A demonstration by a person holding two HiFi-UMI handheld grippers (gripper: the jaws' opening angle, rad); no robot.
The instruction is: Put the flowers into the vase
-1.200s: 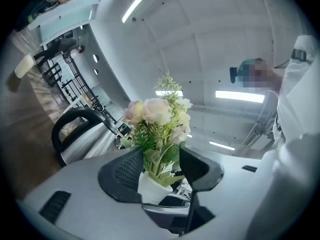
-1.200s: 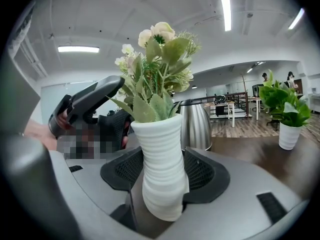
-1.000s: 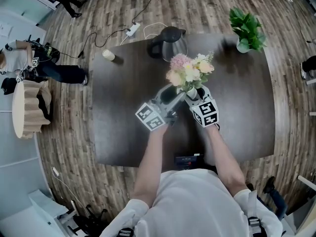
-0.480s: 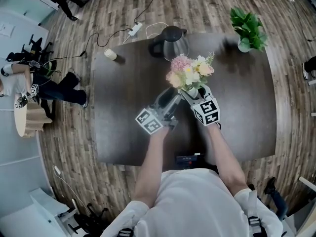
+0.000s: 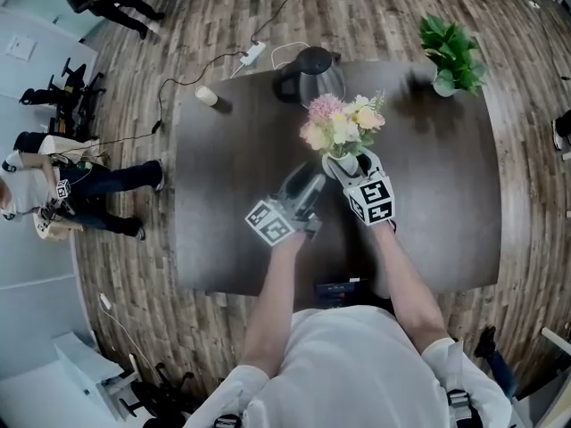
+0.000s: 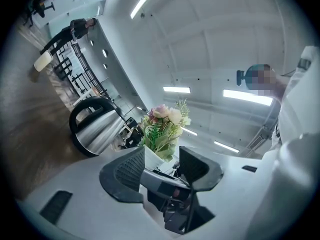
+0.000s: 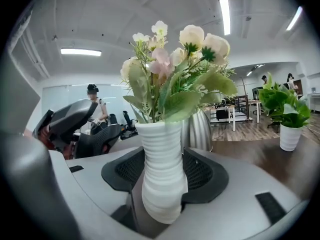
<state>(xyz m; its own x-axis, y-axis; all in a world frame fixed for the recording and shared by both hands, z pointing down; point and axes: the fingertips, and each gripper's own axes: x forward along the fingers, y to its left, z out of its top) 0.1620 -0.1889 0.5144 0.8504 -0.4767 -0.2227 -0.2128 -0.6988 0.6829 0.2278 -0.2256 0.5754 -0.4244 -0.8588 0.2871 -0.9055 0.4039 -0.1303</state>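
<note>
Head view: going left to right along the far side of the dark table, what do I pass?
small pale cylinder → kettle → potted plant
</note>
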